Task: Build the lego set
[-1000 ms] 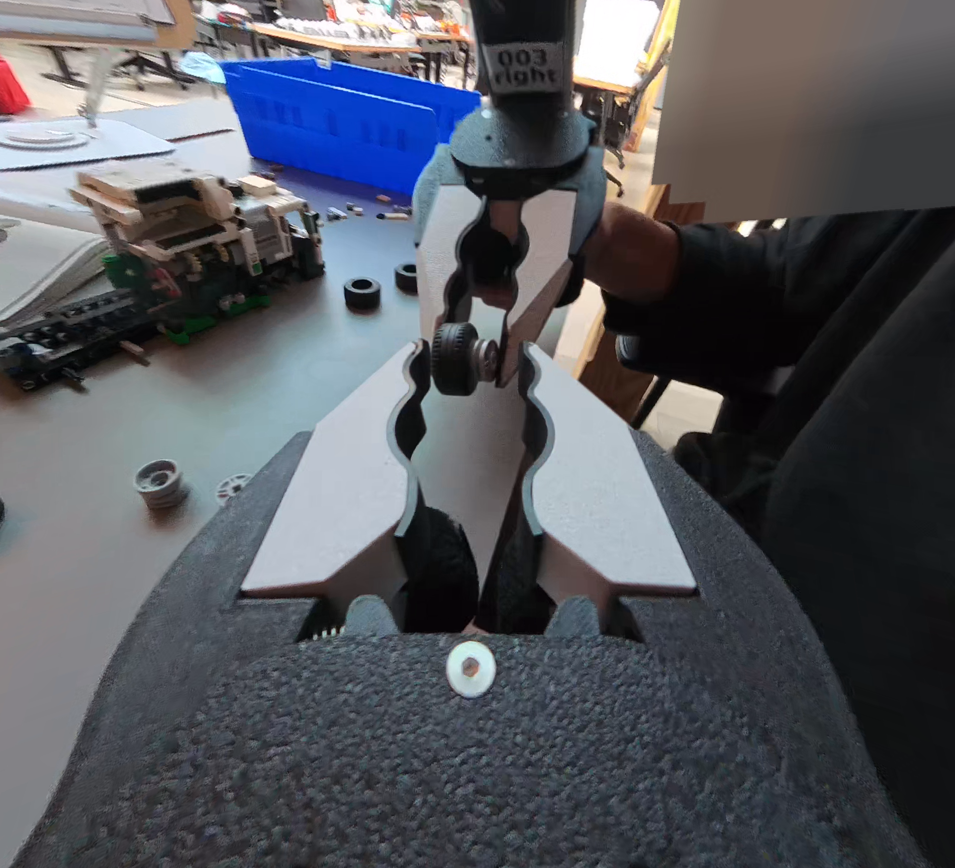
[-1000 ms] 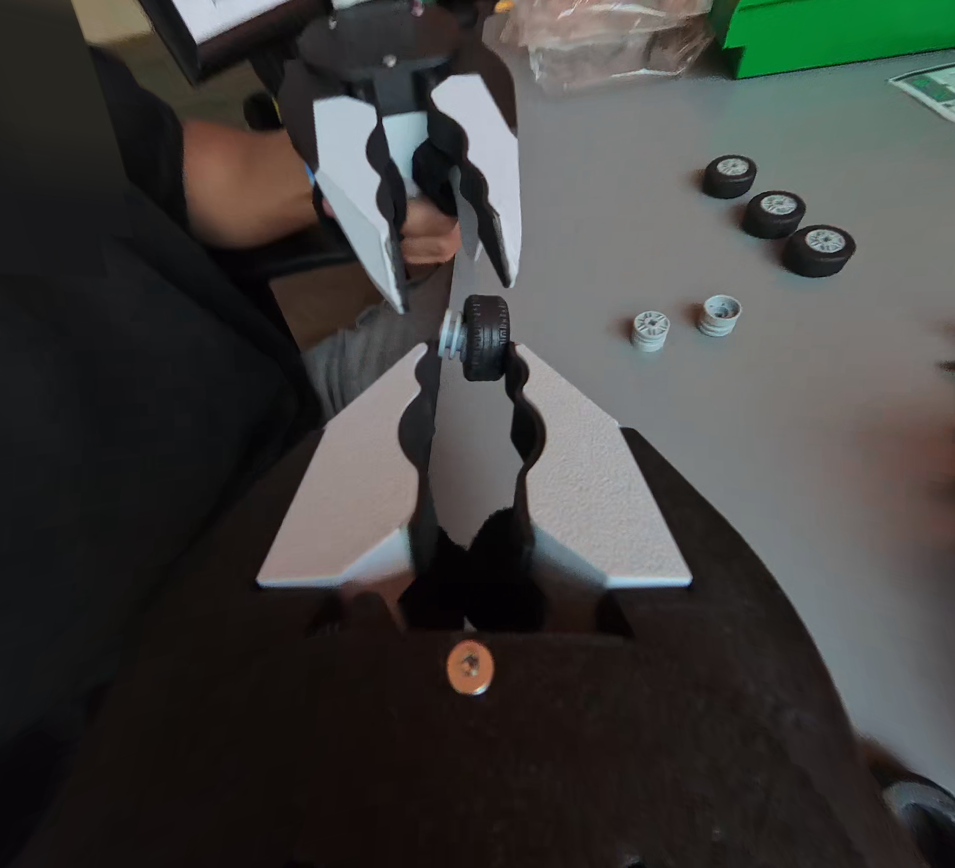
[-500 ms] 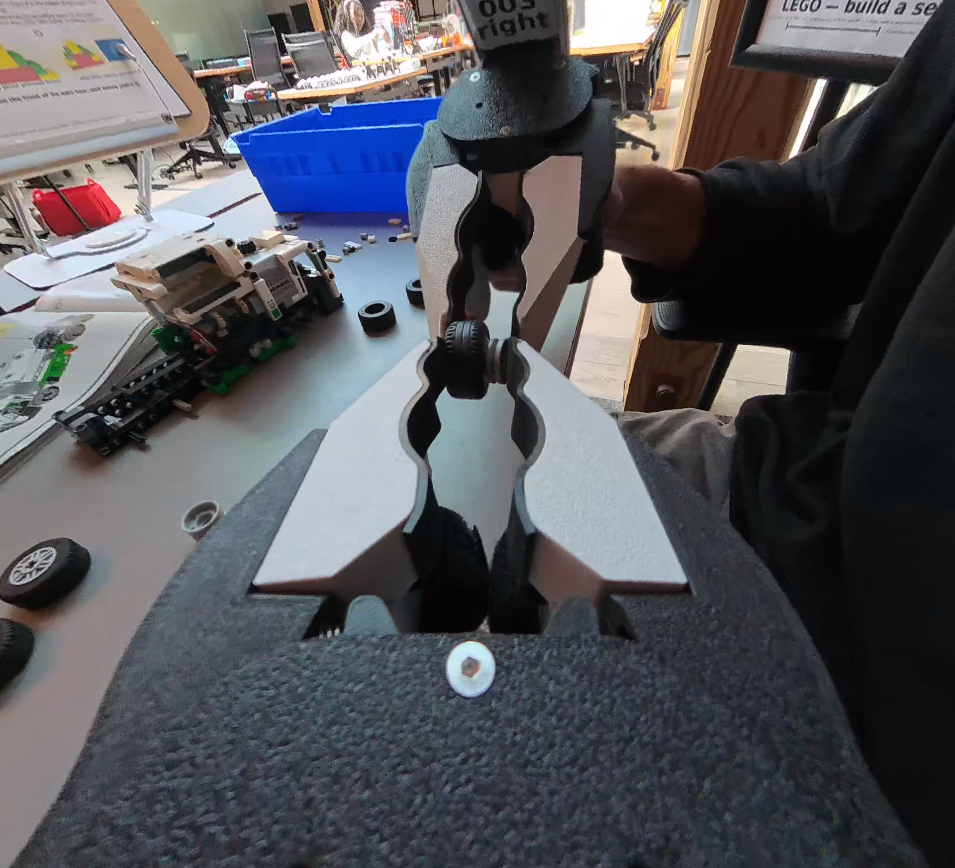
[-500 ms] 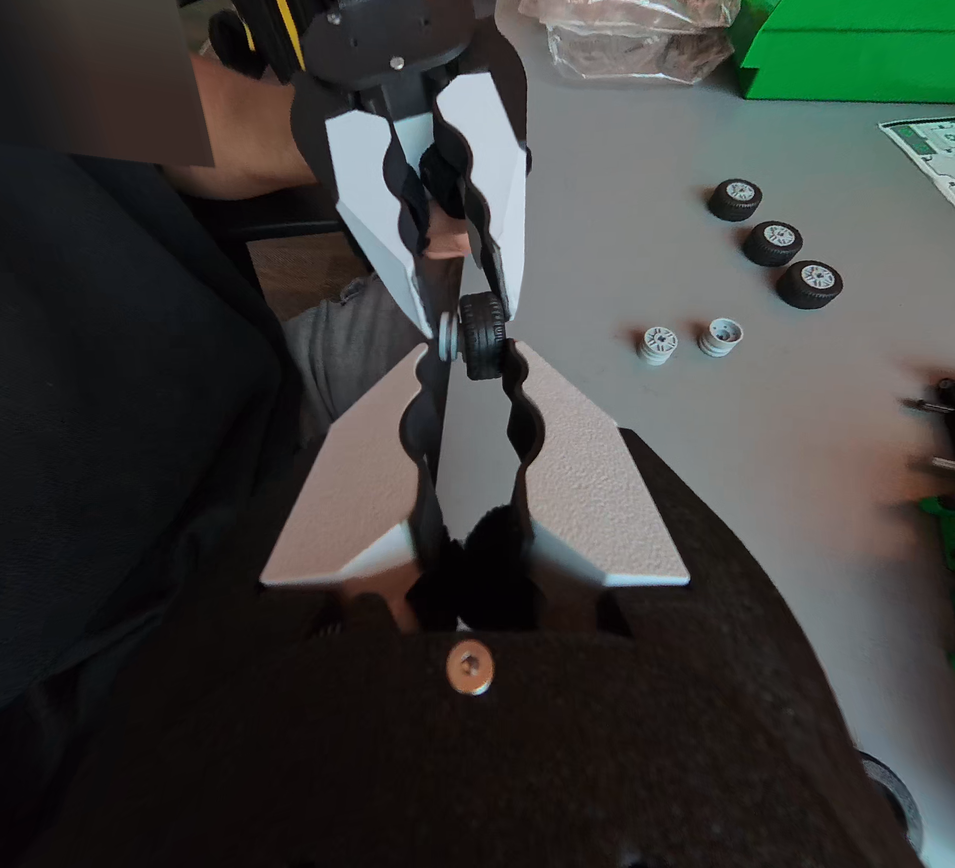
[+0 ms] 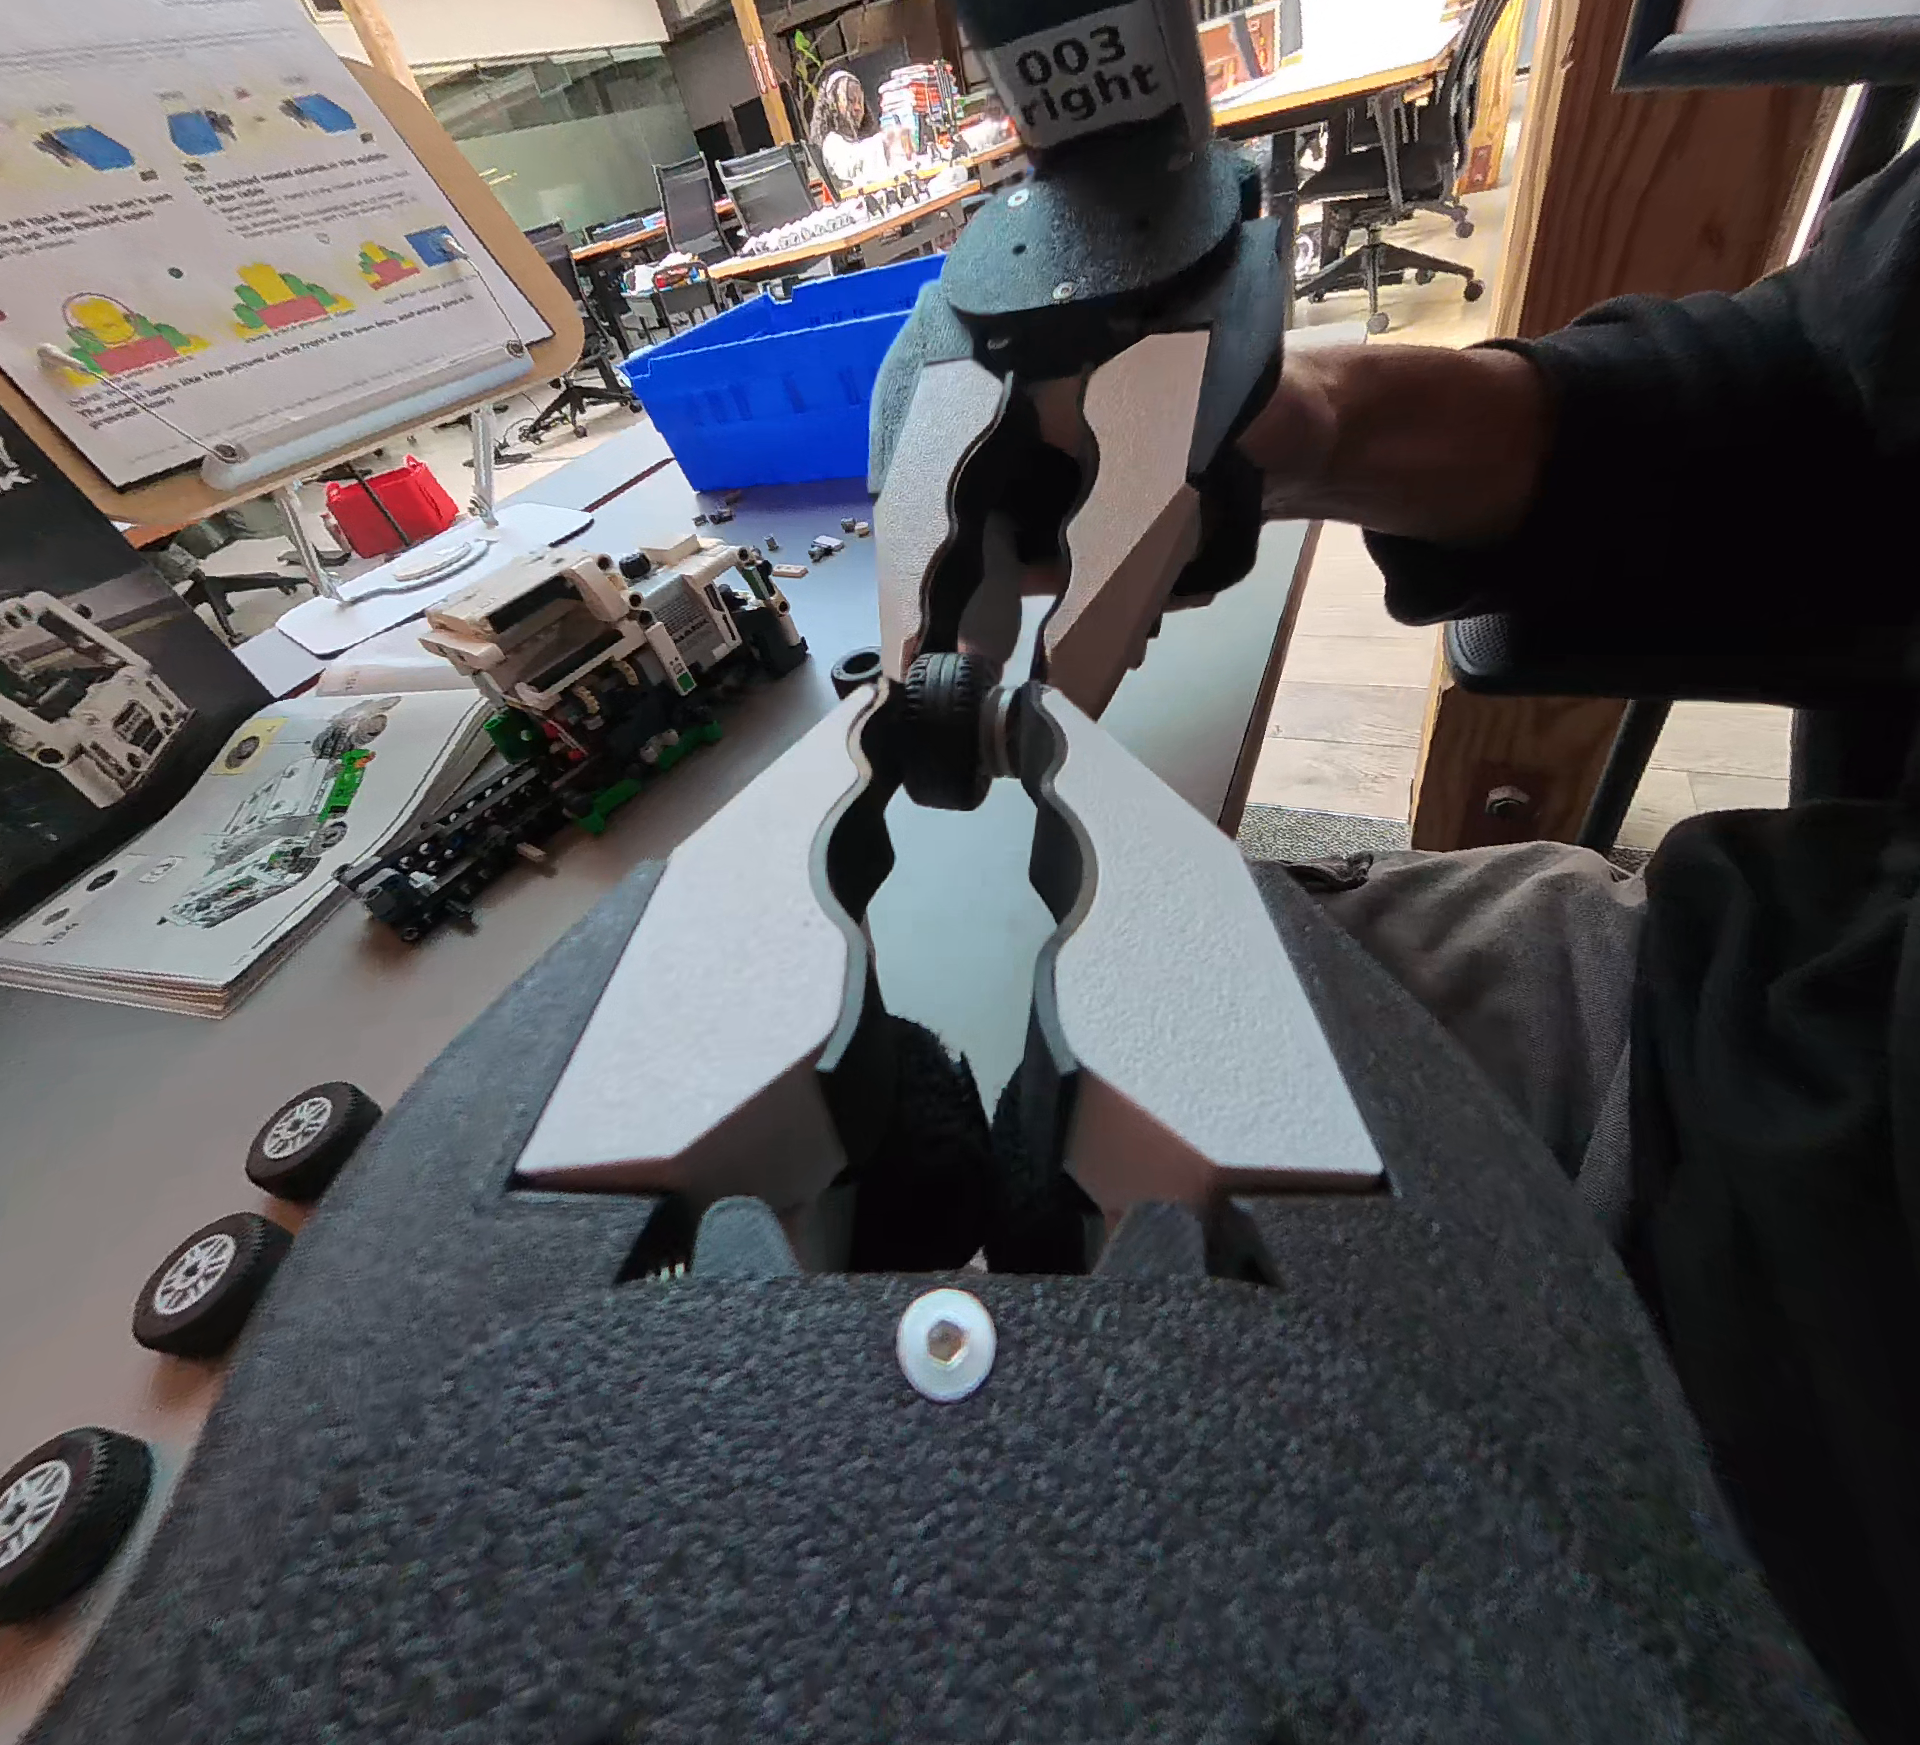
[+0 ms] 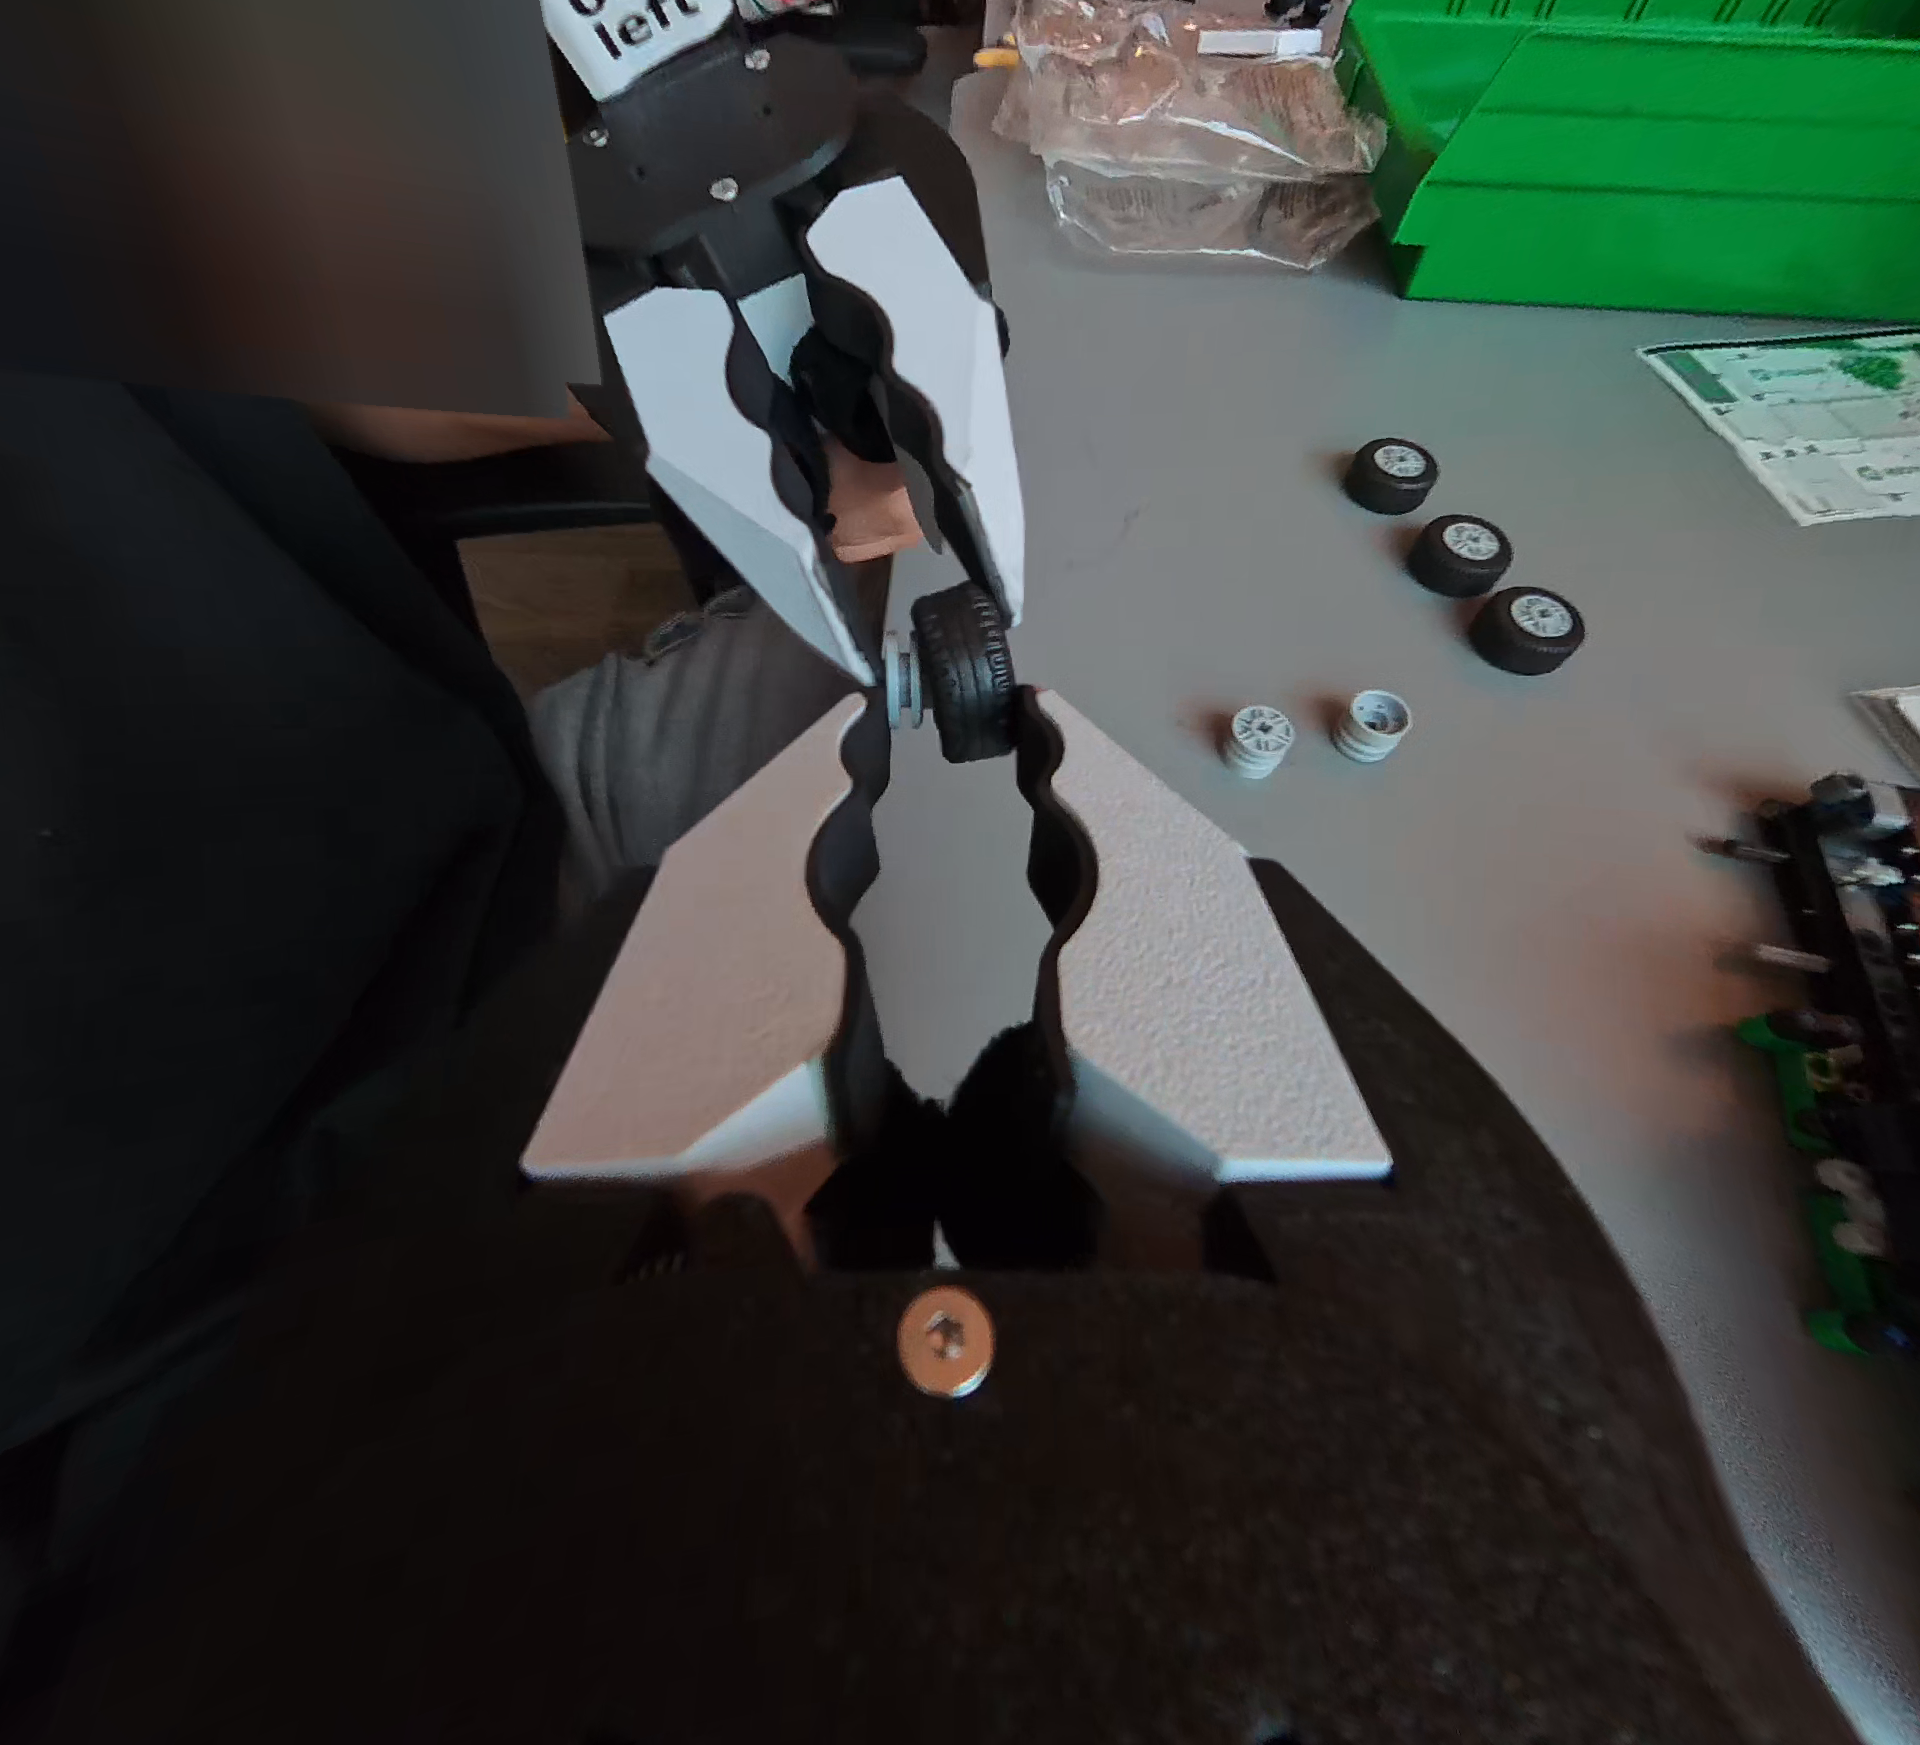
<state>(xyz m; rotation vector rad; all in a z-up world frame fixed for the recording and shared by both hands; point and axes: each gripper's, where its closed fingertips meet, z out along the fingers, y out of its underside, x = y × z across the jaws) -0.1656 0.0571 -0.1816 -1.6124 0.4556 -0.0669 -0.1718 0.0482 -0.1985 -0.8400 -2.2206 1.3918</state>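
Observation:
A small wheel, a black tyre (image 5: 940, 729) with a grey rim (image 5: 1003, 724) sticking out of one side, hangs in the air above the table edge. My left gripper (image 5: 956, 719) is shut on it, one fingertip on the tyre and the other on the rim. My right gripper (image 5: 982, 656) comes from above and opposite and pinches the same wheel. In the right wrist view the right gripper (image 6: 948, 708) grips the tyre (image 6: 971, 687) and rim (image 6: 902, 682), with the left gripper (image 6: 935, 646) shut on them from above.
A part-built white truck (image 5: 603, 635) and an open booklet (image 5: 208, 854) lie on the grey table (image 6: 1195, 448). Three finished wheels (image 6: 1455, 552) and two loose rims (image 6: 1262, 739) lie nearby. Green bins (image 6: 1662, 137), plastic bags (image 6: 1174, 137) and a blue bin (image 5: 769, 407) stand farther back. Both grippers' tips are close together, under 4 cm apart.
My left gripper has closed from open onto the wheel that the right gripper held. Both grippers have tilted and shifted together with the wheel between them.

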